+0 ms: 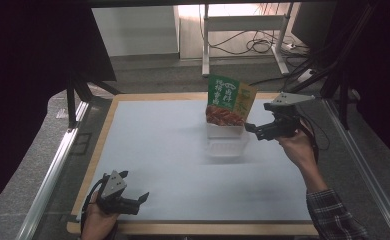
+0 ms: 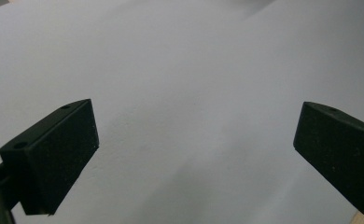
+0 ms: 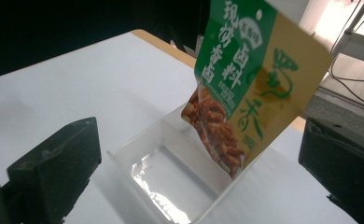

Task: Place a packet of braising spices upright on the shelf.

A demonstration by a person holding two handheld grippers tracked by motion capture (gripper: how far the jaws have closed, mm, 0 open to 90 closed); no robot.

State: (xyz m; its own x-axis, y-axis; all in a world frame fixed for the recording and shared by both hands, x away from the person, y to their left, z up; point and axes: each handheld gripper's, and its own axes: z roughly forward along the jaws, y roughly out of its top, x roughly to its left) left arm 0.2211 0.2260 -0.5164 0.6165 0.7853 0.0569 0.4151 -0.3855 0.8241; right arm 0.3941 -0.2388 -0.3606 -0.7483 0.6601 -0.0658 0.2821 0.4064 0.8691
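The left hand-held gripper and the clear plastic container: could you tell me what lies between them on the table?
Nothing: in the high view, bare white table surface separates the left hand-held gripper from the clear plastic container.

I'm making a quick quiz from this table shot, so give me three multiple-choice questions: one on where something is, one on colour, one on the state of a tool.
1. Where does the snack pouch stand?
A. flat on the mat near the left tool
B. upright in the clear plastic container
C. clamped in the right tool

2. What are the main colours of the pouch?
A. green and yellow
B. blue and white
C. red and black

3. How is the left tool?
A. shut on the pouch
B. shut on the container
C. open over bare mat

Answers:
1 B: in the right gripper view its lower edge sits inside the clear plastic container.
2 A: a green panel and a yellow panel show in the high view.
3 C: the left gripper view shows its jaws wide apart over the pale mat, with nothing between them.
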